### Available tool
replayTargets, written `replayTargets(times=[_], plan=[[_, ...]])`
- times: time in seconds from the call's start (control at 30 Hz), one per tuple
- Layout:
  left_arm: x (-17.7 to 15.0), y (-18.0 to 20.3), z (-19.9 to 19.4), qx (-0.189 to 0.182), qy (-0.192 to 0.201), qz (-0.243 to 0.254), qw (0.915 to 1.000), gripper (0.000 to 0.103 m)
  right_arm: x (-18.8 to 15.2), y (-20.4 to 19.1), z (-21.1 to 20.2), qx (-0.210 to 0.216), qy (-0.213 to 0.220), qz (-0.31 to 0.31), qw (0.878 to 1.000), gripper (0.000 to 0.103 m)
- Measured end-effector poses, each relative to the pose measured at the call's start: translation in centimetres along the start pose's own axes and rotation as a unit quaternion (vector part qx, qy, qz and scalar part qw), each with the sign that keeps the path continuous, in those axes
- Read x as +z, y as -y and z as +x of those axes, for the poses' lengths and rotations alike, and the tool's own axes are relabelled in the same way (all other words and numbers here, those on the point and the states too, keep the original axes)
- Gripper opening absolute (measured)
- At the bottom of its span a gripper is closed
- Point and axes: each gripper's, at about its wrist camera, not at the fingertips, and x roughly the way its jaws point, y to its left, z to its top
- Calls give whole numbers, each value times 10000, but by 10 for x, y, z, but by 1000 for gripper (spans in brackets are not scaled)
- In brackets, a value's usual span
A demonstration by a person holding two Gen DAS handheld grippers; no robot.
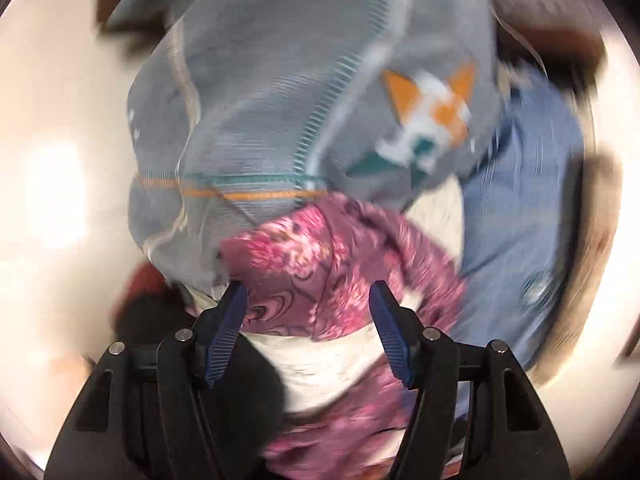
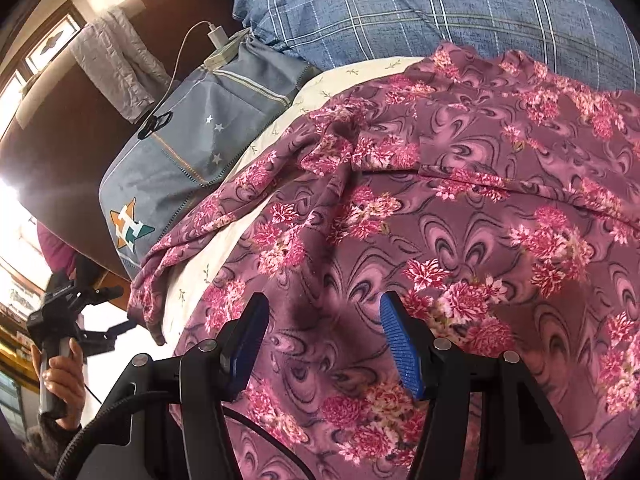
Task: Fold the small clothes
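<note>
Garment (image 2: 460,200) in purple with pink flowers lies spread and rumpled on a cream sheet (image 2: 320,84) on the bed, and no fold shows in it, so you appear to be at the very start of the job.

Your right gripper (image 2: 324,344) hangs just above the middle of the cloth, its jaws standing apart with nothing between the blue pads; whether they brush the fabric cannot be told. One loose part, likely a sleeve (image 2: 188,236), trails off to the left across the sheet toward the bed's edge.

Your left gripper (image 1: 308,328) points down at the near edge of the same cloth (image 1: 320,264), and its view is badly blurred. Its jaws also stand apart and grip nothing. In the right wrist view you see that tool (image 2: 68,312) held in your left hand (image 2: 60,384), well apart from the garment and off the bed's side.

A grey-blue pillow (image 2: 200,136) with an orange and teal star badge lies just beside the garment, and a blue checked quilt (image 2: 400,4) sits beyond it.

Everything is left to do: smooth the wrinkles, bring in the loose sleeve, and make each fold. A likely snag is the bunched ridge near the cloth's middle, which could spoil a clean crease.
</note>
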Motion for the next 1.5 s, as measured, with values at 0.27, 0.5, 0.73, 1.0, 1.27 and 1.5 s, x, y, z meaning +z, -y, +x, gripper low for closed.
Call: replayTargets(times=[0.27,0.5,0.73,1.0,1.27,1.5], plan=[[11,-10,25,131,-83,-592,9981,62,-5,-9,4,97,-103,-143,9998,58],[5,15,27,499,13,-61,9987,13,-7,-11,-4,72,-5,-258,9996,58],[-35,129,-14,193,794,1893,9785,11,-5,2,-8,55,110,14,9999,58],[-121,268,-20,-445,921,3791,9197,11,-6,34,-36,-48,442,364,9983,58],[-261,372,114,-417,-133,4928,8691,11,-28,119,-117,-938,1072,1106,9836,58],[-413,371,280,796,-1356,5903,7917,17,-78,185,-177,-1400,1295,1859,9639,59]])
